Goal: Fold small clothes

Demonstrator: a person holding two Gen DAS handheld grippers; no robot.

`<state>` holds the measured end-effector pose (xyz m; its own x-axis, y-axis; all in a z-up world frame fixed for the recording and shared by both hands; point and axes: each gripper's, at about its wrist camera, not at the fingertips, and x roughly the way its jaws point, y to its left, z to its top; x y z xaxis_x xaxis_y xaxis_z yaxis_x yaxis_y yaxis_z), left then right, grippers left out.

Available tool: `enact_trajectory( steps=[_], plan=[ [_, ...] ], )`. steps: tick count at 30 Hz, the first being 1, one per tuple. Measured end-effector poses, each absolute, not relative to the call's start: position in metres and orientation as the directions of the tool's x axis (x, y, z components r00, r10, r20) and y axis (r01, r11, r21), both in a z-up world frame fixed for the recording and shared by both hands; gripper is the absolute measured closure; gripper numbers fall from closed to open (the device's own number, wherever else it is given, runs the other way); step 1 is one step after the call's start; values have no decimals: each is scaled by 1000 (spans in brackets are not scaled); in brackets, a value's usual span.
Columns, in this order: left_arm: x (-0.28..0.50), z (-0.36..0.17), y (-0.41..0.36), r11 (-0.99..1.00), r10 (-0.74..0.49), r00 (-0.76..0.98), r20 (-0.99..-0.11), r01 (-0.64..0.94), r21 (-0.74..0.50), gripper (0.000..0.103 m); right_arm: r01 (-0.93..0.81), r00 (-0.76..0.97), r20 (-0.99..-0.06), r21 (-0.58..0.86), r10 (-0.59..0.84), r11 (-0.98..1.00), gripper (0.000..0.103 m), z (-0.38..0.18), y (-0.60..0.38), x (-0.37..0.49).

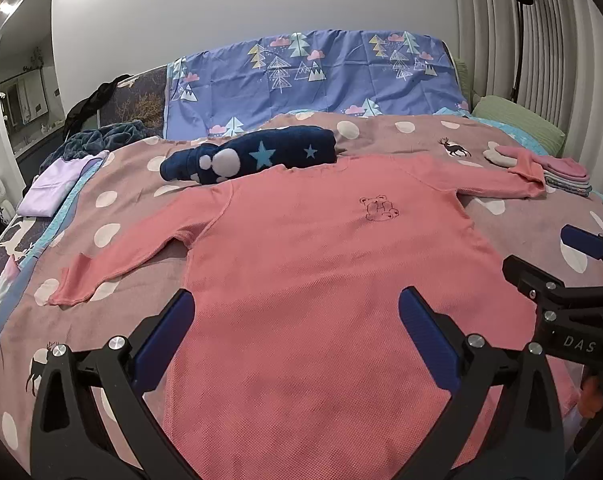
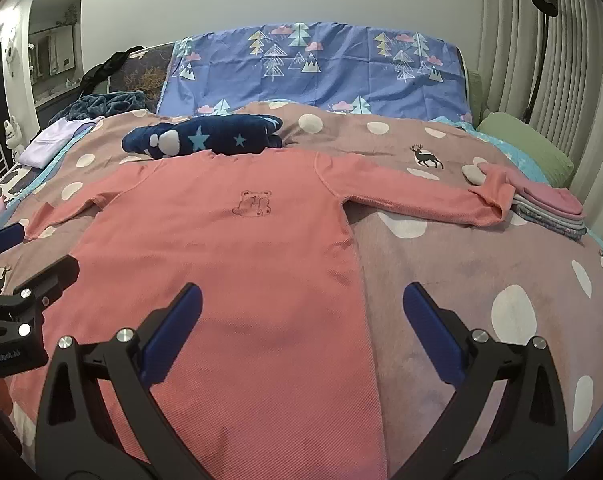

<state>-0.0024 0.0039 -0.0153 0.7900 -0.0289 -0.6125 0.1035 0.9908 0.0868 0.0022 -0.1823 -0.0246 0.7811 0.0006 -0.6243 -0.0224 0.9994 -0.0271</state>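
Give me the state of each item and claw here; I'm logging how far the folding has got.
pink shirt: spread flat, face up, sleeves out, unfolded
navy star garment: bundled beyond the collar
folded stack: piled at the right sleeve's cuff
lilac garment: folded at the bed's left edge
left claw: open, holding nothing
right claw: open, holding nothing

Shirt (image 1: 321,280) spread flat on blanket (image 2: 461,280), rolled garment (image 1: 253,156) behind its collar, folded stack (image 2: 549,208) beside one cuff
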Motion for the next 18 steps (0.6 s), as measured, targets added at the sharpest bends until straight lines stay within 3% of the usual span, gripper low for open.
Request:
enact_trajectory(
  steps=[18],
  plan=[
    [-4,-19,7,992,-39,789,-613,104,71,1,-9,778,-628,-23,-7,1000,2,-28,-185,4]
  ],
)
